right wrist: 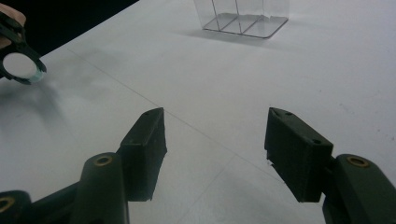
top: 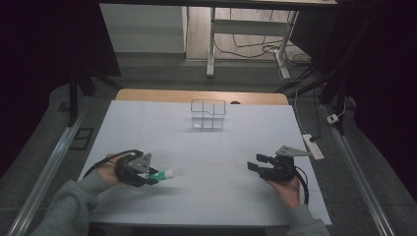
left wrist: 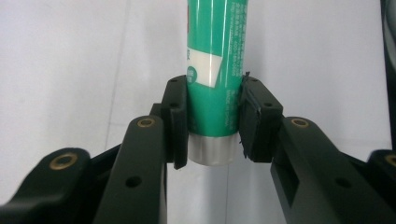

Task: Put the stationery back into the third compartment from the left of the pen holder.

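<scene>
A green tube [top: 164,174] with a pale end lies level just above the white table at the near left, pointing right. My left gripper [top: 150,176] is shut on it. In the left gripper view the green tube [left wrist: 212,70] runs away from me, and the black pads [left wrist: 177,116] press on both sides near its silver base. My right gripper [top: 255,164] stands open at the near right with nothing between its fingers; in the right gripper view it [right wrist: 215,140] hangs over bare table. There the tube's round white end [right wrist: 19,65] shows at the far left.
A clear plastic box with compartments [top: 208,114] stands at the far middle of the white table [top: 211,147], also the clear box [right wrist: 243,18] in the right gripper view. A white power strip [top: 313,146] lies at the table's right edge. Desk legs and cables are beyond.
</scene>
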{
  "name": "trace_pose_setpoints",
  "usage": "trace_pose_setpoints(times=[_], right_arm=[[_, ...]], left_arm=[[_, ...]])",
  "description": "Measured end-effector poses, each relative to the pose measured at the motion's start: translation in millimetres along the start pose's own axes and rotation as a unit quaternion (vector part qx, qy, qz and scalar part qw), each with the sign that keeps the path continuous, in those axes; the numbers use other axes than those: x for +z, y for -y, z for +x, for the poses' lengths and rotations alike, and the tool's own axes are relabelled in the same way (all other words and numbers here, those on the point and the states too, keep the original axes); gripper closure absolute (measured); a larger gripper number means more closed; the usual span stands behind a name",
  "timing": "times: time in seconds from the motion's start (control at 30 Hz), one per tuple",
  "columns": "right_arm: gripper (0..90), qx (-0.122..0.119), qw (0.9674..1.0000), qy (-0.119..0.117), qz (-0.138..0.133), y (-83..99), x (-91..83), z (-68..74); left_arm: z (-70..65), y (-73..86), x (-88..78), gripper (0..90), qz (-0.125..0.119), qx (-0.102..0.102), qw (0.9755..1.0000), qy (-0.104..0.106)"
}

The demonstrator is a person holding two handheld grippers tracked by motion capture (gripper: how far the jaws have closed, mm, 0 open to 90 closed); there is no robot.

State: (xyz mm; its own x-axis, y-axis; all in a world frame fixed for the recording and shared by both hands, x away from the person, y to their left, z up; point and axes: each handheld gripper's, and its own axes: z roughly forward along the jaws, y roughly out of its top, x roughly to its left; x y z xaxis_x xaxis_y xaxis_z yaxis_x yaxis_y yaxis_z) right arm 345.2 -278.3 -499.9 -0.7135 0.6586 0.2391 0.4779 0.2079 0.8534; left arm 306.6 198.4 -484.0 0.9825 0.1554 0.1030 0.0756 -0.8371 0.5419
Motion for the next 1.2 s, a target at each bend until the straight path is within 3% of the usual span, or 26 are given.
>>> trace_pose_setpoints(times=[0.1,0.23,0.4,0.6,0.67,0.8,0.93,1.2], right_arm=[[37.8,-0.003,1.0000,0.001,0.000,-0.1,-0.5,0.6],[37.7,-0.006,1.0000,0.003,0.002,-0.1,-0.3,1.1],[37.4,-0.012,0.9999,0.006,0.004,-0.3,-0.5,2.1],[37.1,-0.018,0.9998,0.006,0.006,-0.3,0.5,2.8],[36.8,-0.018,0.9998,0.006,0.006,-0.3,0.4,3.0],[36.2,-0.019,0.9998,0.007,0.004,-0.6,-0.6,3.8],[35.7,-0.023,0.9997,0.008,0.001,-0.7,-0.4,5.5],[34.9,-0.034,0.9994,0.004,0.000,-1.9,2.3,12.0]], left_arm=[[-1.6,-0.7,0.8,65.4,-0.019,-0.034,0.9991,-0.016],[-1.7,1.3,-0.7,65.4,-0.059,-0.073,0.9954,-0.022],[-3.8,0.0,1.3,65.4,-0.080,-0.097,0.9915,-0.032],[-1.2,-2.1,1.4,65.4,-0.107,-0.133,0.9844,-0.043],[-0.2,-2.1,3.1,65.3,-0.121,-0.147,0.9806,-0.046],[1.5,-3.7,4.9,65.3,-0.133,-0.158,0.9772,-0.049],[0.7,-5.9,5.2,65.3,-0.160,-0.168,0.9717,-0.042],[-0.1,-10.0,10.7,65.4,-0.172,-0.183,0.9668,-0.050]])
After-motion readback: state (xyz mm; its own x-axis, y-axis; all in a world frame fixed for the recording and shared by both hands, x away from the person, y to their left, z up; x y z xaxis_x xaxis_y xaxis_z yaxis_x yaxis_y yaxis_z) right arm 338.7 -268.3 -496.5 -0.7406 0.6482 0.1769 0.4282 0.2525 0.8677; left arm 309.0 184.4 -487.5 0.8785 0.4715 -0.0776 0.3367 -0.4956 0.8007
